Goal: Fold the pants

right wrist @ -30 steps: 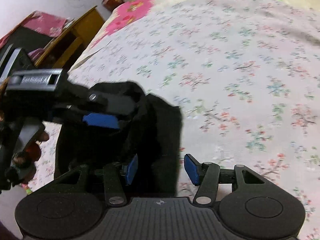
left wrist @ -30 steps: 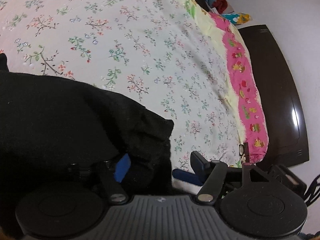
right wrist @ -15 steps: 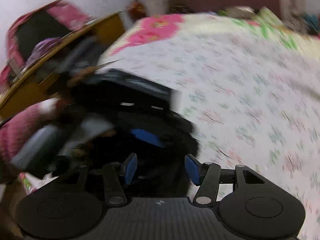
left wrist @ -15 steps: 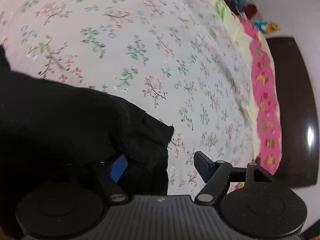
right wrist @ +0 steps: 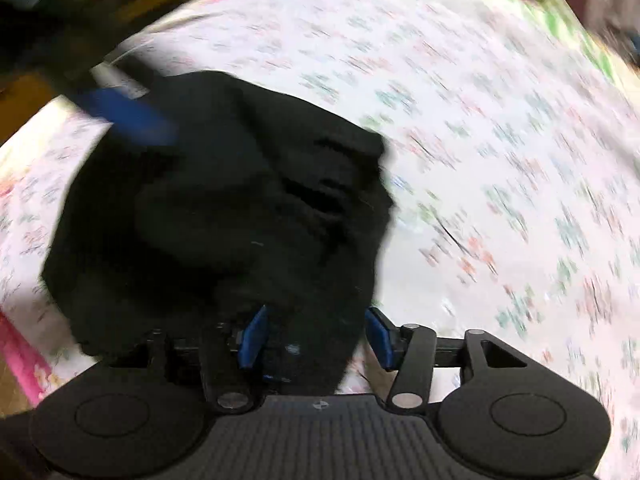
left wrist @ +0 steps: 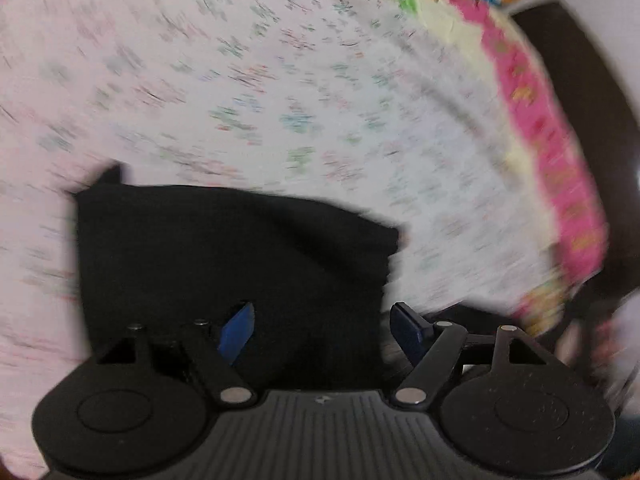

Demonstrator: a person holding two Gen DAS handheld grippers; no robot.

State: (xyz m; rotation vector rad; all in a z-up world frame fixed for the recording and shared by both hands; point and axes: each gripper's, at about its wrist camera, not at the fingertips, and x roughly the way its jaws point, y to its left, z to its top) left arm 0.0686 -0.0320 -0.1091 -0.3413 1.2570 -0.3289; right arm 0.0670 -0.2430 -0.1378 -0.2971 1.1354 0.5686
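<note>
Blue-padded left hand-held gripper [left wrist: 322, 330] stands spread wide above black pants [left wrist: 224, 260], gripping nothing. Right hand-held gripper [right wrist: 316, 336] is closing, dark cloth between its pads but not yet pinched. Pants lie bunched on a floral bed [left wrist: 280, 80].

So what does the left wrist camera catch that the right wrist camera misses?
Only the left wrist view shows the dark wooden board beyond the bed's pink edge, colourful things at the far corner, and the left gripper close up, jaws wide over the cloth.

Only the right wrist view shows the yellow-brown furniture beside the bed and the right gripper, its jaws closing with black cloth between them. It also sees the left gripper's blue pad from outside.

Both show the black pants bunched on the flowered bedsheet, heavily blurred.
</note>
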